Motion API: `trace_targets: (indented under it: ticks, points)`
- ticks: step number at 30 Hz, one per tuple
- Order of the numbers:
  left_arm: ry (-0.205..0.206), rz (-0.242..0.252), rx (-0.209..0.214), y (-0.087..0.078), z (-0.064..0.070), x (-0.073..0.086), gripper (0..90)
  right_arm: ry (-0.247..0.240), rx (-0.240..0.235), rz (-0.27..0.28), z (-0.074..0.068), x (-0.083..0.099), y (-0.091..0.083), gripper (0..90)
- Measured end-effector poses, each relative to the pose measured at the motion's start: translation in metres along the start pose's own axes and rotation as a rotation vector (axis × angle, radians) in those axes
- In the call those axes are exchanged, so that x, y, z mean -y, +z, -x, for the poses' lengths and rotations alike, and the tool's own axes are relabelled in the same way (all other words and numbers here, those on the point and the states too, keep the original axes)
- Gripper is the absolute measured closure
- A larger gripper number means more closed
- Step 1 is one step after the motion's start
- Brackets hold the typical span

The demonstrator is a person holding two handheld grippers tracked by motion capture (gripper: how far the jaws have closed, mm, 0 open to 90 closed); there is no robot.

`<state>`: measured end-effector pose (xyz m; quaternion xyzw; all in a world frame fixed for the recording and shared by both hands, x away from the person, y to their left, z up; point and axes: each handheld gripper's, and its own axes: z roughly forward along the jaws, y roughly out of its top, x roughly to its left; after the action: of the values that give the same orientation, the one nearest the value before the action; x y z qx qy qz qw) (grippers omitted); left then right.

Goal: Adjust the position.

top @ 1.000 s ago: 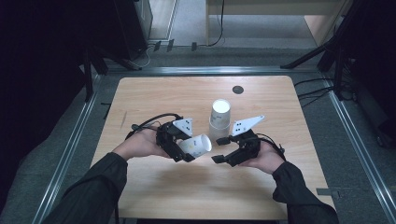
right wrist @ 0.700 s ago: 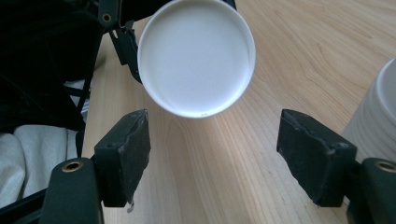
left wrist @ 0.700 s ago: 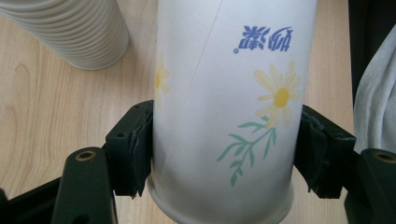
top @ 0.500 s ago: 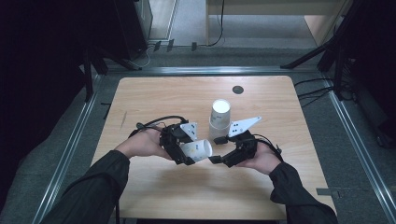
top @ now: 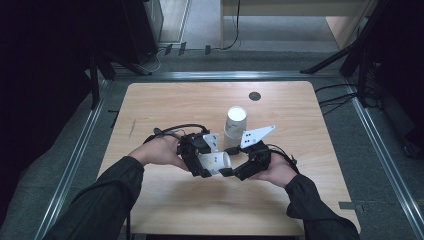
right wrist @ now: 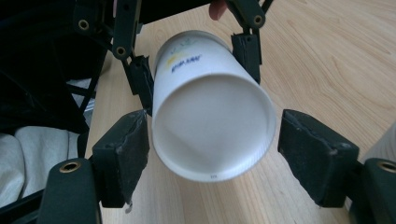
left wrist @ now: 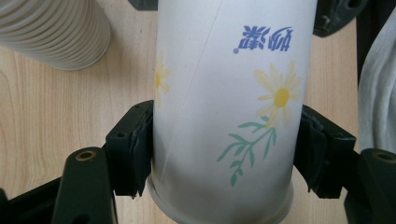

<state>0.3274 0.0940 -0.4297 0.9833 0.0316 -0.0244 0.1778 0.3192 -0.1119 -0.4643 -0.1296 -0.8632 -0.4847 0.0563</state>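
Cup stack (top: 234,126) close behind grippers

Laboratory or recording room: a bare wooden table (top: 310,165) stands framed by metal floor rails (top: 75,165) on grey carpet (top: 395,180), with dark tripod legs (top: 340,57), trailing cables (top: 235,30) and black equipment cases (top: 145,25) grouped around it.

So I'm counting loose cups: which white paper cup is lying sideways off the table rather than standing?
The flower-printed cup, clamped sideways in the left gripper. The other cups form an upside-down stack standing on the table.
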Motion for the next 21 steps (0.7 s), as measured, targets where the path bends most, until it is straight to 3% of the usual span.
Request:
trace_targets:
  ticks: [4, 21]
  points:
    - [0.017, -0.015, 0.003, -0.002, 0.001, -0.004, 29.3, -0.002, -0.009, 0.006, 0.0, -0.002, 0.003, 25.2]
    - [0.018, -0.018, -0.003, -0.002, 0.001, -0.006, 29.1, -0.005, -0.026, -0.007, -0.001, -0.004, 0.011, 33.5]
